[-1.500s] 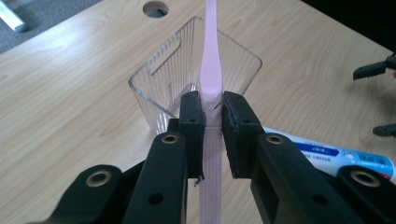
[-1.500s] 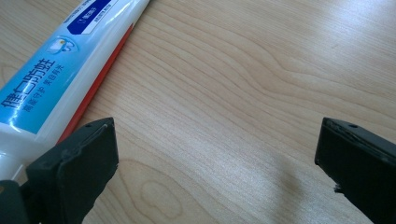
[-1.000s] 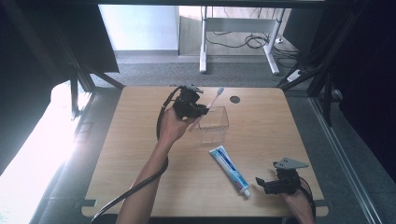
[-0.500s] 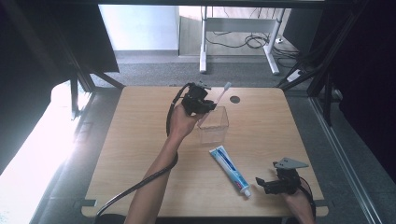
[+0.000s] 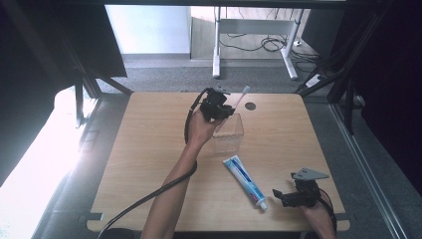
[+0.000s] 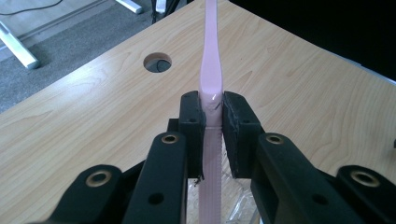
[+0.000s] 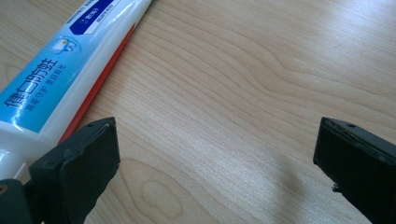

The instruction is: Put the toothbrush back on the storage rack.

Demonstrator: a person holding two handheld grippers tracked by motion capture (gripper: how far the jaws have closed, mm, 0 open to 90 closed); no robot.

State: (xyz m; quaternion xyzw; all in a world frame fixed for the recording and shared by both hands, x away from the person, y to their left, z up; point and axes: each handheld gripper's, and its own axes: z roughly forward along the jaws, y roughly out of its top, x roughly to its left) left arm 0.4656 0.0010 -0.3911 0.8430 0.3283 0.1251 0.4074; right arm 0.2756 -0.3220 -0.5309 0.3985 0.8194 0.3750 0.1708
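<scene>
Left hand-held gripper (image 6: 212, 128) clamps pink plastic toothbrush (image 6: 211, 79); lower it upright into clear plastic box (image 5: 229, 134), far centre. Right hand-held gripper (image 7: 215, 172) wide, empty.

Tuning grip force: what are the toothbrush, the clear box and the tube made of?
Toothbrush: pale pink glossy plastic, highlight on handle. Box: clear, likely rigid plastic; table grain shows through. Toothpaste tube: glossy printed plastic or laminate, probably soft.

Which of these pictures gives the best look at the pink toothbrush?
The left gripper view: the toothbrush runs up the middle of the picture, its pale pink handle clamped between the two black pads of the left tool. The high view shows it small and far off, as a thin pale stick slanting up from that tool above the clear container.
</scene>
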